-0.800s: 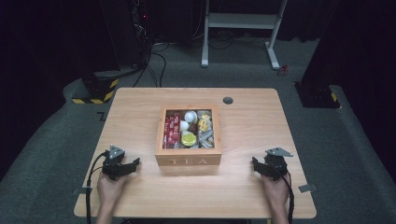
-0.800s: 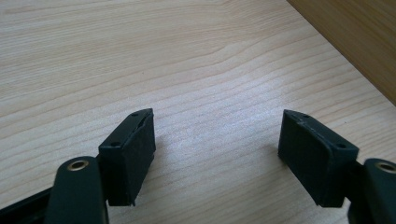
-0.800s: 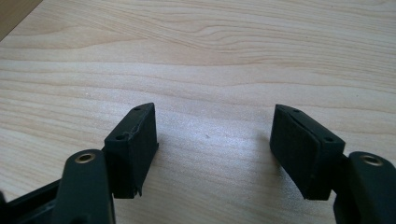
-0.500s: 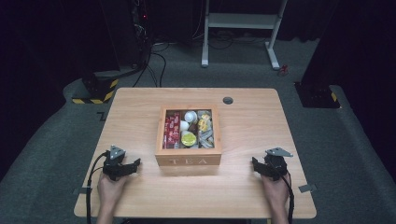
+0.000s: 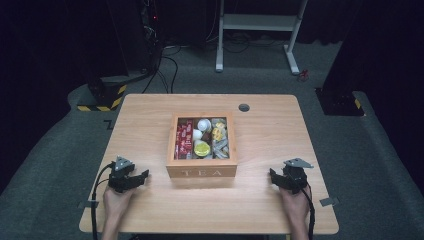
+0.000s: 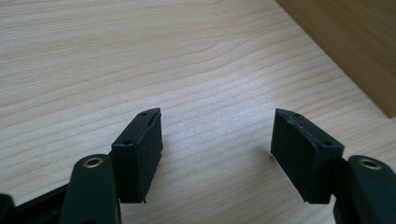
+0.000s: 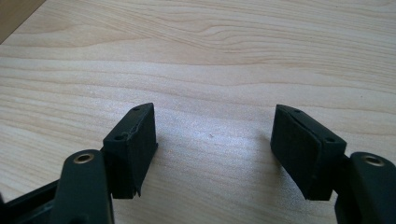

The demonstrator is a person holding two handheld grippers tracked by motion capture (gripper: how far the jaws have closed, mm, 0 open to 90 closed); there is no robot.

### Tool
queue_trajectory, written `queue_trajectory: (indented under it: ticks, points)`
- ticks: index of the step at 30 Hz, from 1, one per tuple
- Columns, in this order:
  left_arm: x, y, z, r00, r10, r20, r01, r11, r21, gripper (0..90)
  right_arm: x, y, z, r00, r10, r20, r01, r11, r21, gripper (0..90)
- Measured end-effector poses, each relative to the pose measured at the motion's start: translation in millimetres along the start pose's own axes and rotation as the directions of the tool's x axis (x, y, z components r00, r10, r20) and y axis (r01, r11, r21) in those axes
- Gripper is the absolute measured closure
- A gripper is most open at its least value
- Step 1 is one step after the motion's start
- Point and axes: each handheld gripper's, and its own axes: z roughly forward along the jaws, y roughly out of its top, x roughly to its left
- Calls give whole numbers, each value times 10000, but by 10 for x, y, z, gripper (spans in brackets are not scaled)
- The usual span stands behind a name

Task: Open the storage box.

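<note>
- Resting at the centre of the table, the wooden tea box is the thing nearest both grippers; its lid is off and its interior is exposed in the high view.
- The box's labelled front wall faces 6 o'clock, toward the person; its footprint is near square, and the internal compartments run along the 12-to-6 axis.
- Contents: red packets in the compartment on the 9 o'clock side, white round items and a yellow round item in the middle, mixed sachets on the 3 o'clock side.
- The left gripper sits on the tabletop at 8 o'clock from the box, jaws spread wide with nothing between them; the left gripper view shows bare wood in the gap and the box wall at 2 o'clock.
- The right gripper sits at 4 o'clock from the box, jaws likewise spread and empty.
- Both grippers are near the box but apart from it.
- A dark round grommet lies at 1 o'clock, behind the box.
</note>
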Motion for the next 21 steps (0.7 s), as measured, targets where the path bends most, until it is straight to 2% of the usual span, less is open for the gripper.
queue_trajectory:
  ticks: [9,15,17,19,21]
  points:
    - [-33,32,-99,9974,203,689,-174,9989,-429,340,3,0,0,10000,-40,-45,40,10000,2,315]
    - [-108,17,-132,9902,90,1394,4,9977,-675,330,3,0,0,10000,-40,-44,40,10000,1,316]
    - [-138,11,-135,9893,172,1450,-66,9973,-731,338,6,-1,-1,10000,-36,-53,36,10000,6,316]
    - [-206,-1,-154,9874,426,1526,-295,9957,-875,349,4,-1,-1,9999,-134,-47,134,9999,-1,316]
    - [-222,-4,-159,9865,465,1572,-322,9952,-921,370,5,-1,-2,9999,-128,-48,128,9999,0,316]
